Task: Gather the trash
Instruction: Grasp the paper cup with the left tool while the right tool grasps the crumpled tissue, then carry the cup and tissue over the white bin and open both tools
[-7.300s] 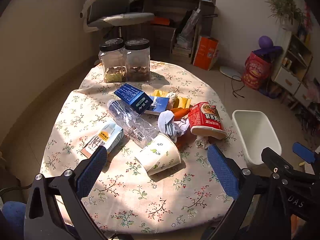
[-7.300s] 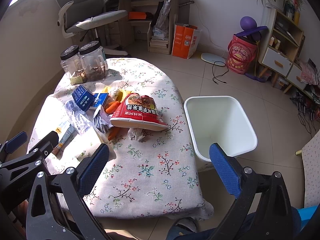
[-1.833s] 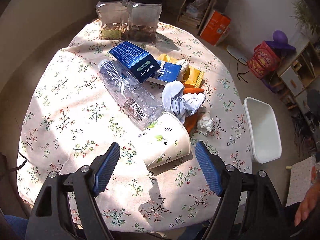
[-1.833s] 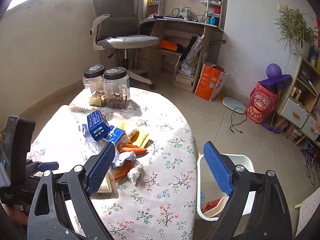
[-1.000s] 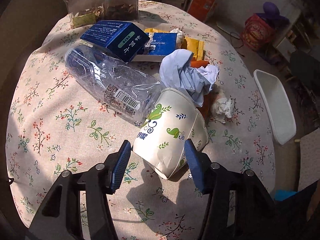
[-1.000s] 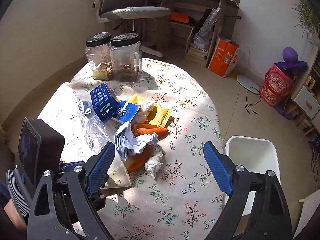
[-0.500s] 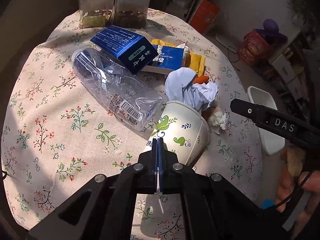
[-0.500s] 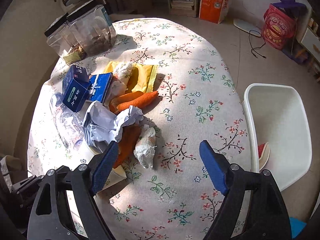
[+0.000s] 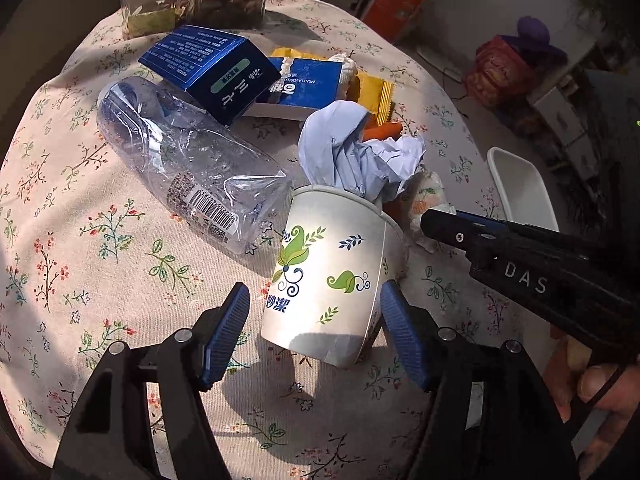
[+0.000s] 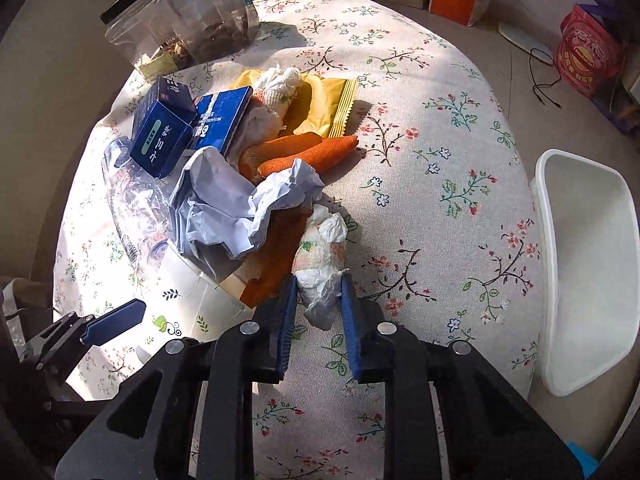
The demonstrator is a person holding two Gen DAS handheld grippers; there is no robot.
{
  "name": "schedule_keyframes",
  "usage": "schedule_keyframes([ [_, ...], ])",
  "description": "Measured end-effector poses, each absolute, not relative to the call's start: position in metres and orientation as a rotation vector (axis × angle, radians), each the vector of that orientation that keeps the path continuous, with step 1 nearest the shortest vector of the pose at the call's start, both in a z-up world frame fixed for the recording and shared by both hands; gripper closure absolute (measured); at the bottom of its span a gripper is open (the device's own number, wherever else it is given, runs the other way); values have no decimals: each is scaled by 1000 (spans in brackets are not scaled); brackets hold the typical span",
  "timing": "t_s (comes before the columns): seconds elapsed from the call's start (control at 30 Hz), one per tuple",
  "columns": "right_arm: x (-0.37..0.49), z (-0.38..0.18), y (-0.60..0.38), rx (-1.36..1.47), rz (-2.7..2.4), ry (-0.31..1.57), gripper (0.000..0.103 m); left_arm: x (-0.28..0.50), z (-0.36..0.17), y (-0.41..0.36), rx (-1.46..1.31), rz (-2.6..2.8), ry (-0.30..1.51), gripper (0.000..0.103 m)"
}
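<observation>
Sunlit round table under a floral cloth carries the litter, with one white plastic bin on the floor just beside its edge. Count on the table: two clear jars with dark lids at the far side; two blue cartons, one leaning on the other; one crushed clear plastic bottle; one yellow foil wrapper; two orange carrot-like sticks; one crumpled pale-blue paper sheet; one white paper cup with green leaf print, lying on its side with the blue paper at its mouth; two wadded white tissues, one by the wrapper, one wadded white tissue nearest the bin. Left gripper: fingers spread, straddling the cup base, right pad touching it, left pad just clear. Right gripper: fingers narrowed, pinching the near end of the tissue, which rests on the cloth.
</observation>
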State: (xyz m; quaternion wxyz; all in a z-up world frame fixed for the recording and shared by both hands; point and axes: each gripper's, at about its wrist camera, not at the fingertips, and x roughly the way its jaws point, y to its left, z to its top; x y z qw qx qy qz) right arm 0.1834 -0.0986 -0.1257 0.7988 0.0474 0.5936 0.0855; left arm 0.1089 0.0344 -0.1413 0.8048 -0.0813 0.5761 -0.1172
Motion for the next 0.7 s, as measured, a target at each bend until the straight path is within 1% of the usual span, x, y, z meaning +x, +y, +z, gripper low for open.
schedule_keyframes([
  [0.27, 181, -118, -118, 169, 170, 1273, 83, 112, -150, 21, -157, -272, 1258, 38],
  [0.37, 180, -118, -117, 160, 176, 1273, 83, 112, -148, 20, -146, -261, 1241, 41],
  [0.53, 177, -108, -118, 163, 191, 1254, 83, 107, -143, 24, -158, -240, 1232, 50],
  [0.7, 173, -99, -120, 159, 198, 1238, 83, 103, -133, 37, -217, -211, 1221, 52],
])
